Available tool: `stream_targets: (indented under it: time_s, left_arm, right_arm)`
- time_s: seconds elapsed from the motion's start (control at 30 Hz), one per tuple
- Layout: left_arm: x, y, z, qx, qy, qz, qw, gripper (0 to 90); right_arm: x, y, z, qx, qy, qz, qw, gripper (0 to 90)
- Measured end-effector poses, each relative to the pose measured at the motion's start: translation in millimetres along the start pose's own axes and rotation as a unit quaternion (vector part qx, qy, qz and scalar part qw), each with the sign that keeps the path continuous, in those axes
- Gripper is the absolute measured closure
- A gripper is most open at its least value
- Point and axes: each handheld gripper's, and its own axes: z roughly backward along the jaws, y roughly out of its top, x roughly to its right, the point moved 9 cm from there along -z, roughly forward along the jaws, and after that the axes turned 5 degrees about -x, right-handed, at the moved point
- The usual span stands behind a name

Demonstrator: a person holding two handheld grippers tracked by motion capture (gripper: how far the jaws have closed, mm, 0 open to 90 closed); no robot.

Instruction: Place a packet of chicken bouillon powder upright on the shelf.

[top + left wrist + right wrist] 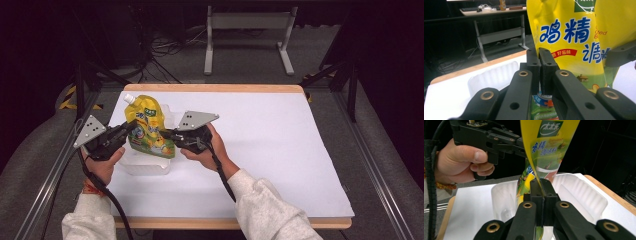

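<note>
A yellow stand-up pouch [146,126] with a white screw cap and blue print is held upright over a clear white plastic tray [145,166]. My left gripper [129,130] is shut on the pouch's left edge, and my right gripper [168,134] is shut on its right edge. In the left gripper view the jaws of the left gripper [539,51] pinch the edge of the pouch [569,37], with the tray [494,76] behind. In the right gripper view the right gripper [541,181] clamps the thin side of the pouch [546,145] above the tray [579,195], and the left gripper [494,137] holds the far side.
A white sheet [270,145] covers the wooden table, whose edge [225,88] shows at the back. A white metal stand [247,30] is on the floor beyond. Metal rails [380,165] run along both sides of the table.
</note>
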Motion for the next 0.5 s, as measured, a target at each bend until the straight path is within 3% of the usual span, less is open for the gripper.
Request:
stream_targets:
  time_s: [0.2,0.5]
  left_arm:
    - [-10.0,-4.8,1.5,0.003,0.005,0.013,0.9999,87.4]
    - [-19.0,-1.3,3.9,0.025,0.007,0.029,0.9992,87.5]
  right_arm:
    - [1.8,-1.6,-14.4,-0.004,0.001,0.000,1.0000,90.0]
    - [7.4,6.5,-21.7,-0.003,-0.010,0.008,0.9999,90.0]
